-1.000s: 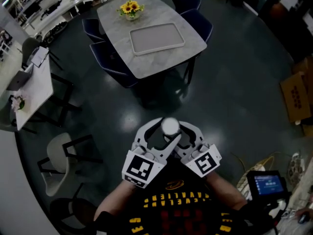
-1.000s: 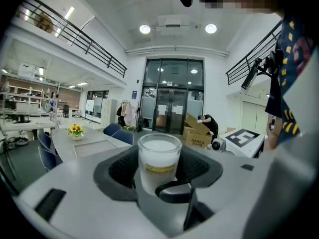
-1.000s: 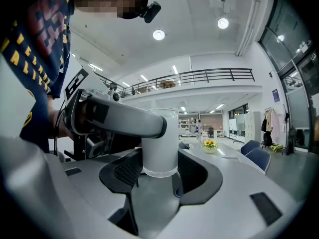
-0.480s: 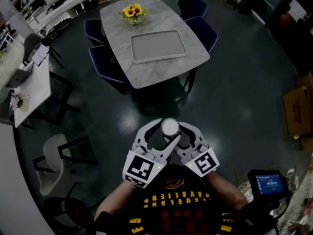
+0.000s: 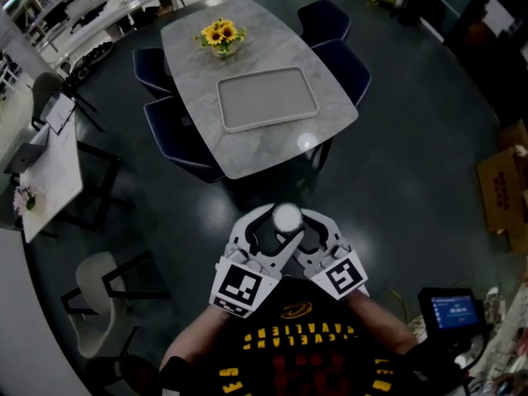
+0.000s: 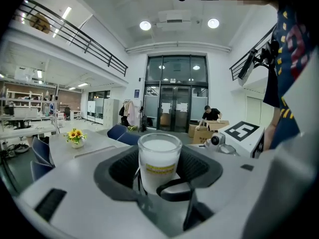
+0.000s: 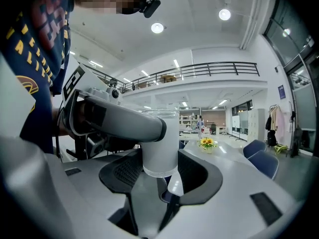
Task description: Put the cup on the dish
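White cup [image 5: 286,216] clasped, left gripper [image 6: 159,166], right gripper [image 7: 160,169]

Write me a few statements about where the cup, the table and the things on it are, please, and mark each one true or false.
1. The cup sits between the jaws of both the left tool and the right tool. True.
2. The cup stands on the tray. False: it is held in the air above the floor, short of the table.
3. Yellow flowers stand on the table, beyond the tray. True.
4. The chairs at that table are red. False: they are dark blue.
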`<state>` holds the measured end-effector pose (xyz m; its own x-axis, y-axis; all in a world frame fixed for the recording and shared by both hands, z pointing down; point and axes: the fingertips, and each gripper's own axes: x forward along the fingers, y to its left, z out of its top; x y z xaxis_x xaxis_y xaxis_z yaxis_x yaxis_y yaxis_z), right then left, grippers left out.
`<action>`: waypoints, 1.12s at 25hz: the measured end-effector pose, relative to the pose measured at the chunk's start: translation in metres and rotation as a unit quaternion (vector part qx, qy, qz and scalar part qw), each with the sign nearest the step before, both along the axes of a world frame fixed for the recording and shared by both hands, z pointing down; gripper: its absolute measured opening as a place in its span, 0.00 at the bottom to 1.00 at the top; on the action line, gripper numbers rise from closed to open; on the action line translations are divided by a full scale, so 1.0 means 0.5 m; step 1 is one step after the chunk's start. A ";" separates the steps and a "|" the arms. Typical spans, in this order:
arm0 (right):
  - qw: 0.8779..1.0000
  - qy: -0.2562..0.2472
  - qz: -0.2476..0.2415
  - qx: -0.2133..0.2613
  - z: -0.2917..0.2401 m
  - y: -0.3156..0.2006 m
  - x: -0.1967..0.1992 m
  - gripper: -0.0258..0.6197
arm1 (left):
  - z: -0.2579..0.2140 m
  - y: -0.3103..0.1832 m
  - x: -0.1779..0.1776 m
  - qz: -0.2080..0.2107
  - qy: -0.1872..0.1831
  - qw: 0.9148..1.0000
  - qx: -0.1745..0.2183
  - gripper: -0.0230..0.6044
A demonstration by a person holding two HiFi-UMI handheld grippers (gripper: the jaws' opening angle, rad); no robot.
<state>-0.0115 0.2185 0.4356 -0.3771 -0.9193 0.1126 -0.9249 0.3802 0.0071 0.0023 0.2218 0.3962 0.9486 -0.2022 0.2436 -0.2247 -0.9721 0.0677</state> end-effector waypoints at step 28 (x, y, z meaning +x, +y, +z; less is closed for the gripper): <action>0.997 0.036 0.058 -0.025 0.028 -0.394 0.081 0.39 | 0.029 -0.389 0.078 0.073 0.000 0.997 -0.023 0.45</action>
